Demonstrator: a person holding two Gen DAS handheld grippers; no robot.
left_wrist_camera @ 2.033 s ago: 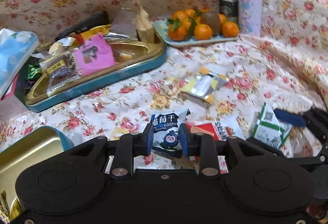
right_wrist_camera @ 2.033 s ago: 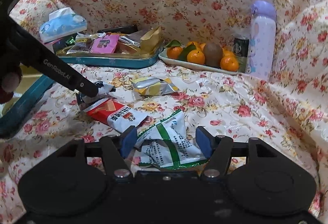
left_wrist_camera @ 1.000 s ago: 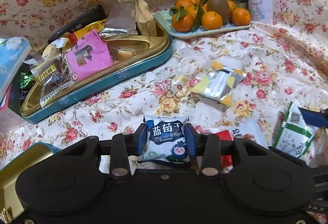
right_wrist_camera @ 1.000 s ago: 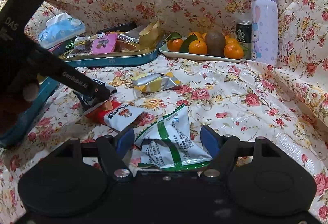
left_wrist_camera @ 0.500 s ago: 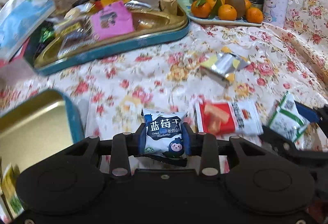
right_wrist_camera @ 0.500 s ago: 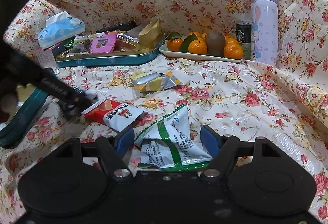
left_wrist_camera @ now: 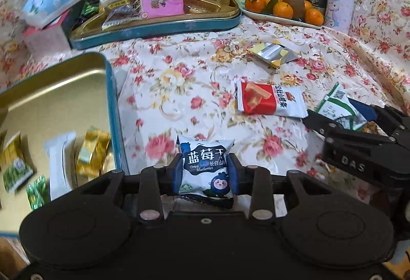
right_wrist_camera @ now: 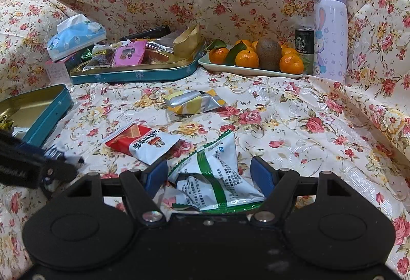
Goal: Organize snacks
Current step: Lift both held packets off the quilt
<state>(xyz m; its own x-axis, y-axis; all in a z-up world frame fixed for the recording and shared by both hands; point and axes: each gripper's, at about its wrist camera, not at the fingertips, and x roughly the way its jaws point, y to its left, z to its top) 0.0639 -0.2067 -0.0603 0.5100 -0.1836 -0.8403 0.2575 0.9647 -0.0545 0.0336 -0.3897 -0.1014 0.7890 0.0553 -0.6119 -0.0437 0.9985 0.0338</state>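
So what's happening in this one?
A person with a gripper in each hand is sorting snacks on a floral cloth. The left gripper is clamped on a dried blueberry packet, close to the open gold tin that already holds a few sweets. The right gripper sits open around a green-and-white packet lying on the cloth. A red-and-white packet and a silver-yellow one are not yet picked up.

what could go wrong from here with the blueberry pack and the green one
The left hand-held gripper pinches the blueberry packet only by its puffy sides, so it might slip out before reaching the open tin. The right hand-held gripper stands open around the crumpled green-striped packet; closing could crush it or snag the floral cloth.
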